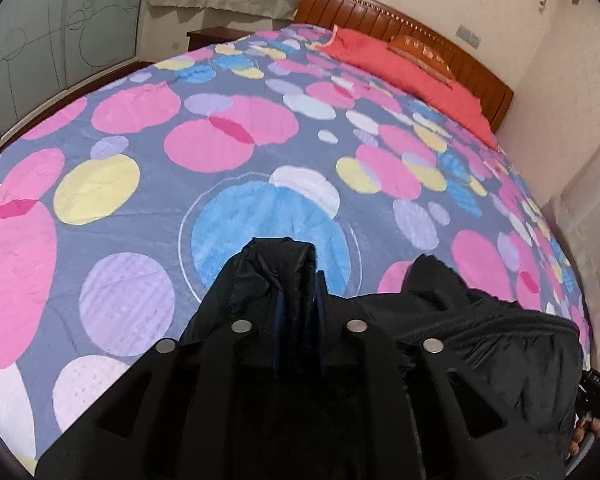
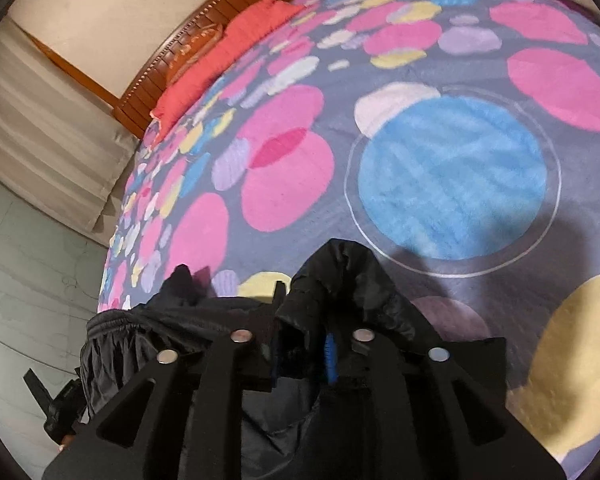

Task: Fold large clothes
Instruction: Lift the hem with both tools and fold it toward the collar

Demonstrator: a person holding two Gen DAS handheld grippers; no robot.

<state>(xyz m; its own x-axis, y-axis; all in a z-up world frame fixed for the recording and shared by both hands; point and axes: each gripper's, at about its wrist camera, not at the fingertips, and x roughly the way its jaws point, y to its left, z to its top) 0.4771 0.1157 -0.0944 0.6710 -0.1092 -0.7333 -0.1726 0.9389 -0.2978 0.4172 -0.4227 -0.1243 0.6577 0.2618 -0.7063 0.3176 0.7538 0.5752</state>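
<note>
Your left gripper (image 1: pixel 298 280) and right gripper (image 2: pixel 304 312) each pinch a bunched edge of the black jacket (image 1: pixel 480 344) in their fingers, above the bed's (image 1: pixel 220 184) near edge. Quilt ahead lies open; pillow (image 1: pixel 400 68) far off.

Your left gripper (image 1: pixel 298 280) points down at a slant, and its jaws are nearly together, pinching a fold of the black garment (image 1: pixel 480 344) between them. Your right gripper (image 2: pixel 304 312) has the same slanted pose, its jaws also narrow and clamped on a bunch of that cloth. In the left wrist view, your fingers (image 1: pixel 586 434) show at the right edge.
</note>
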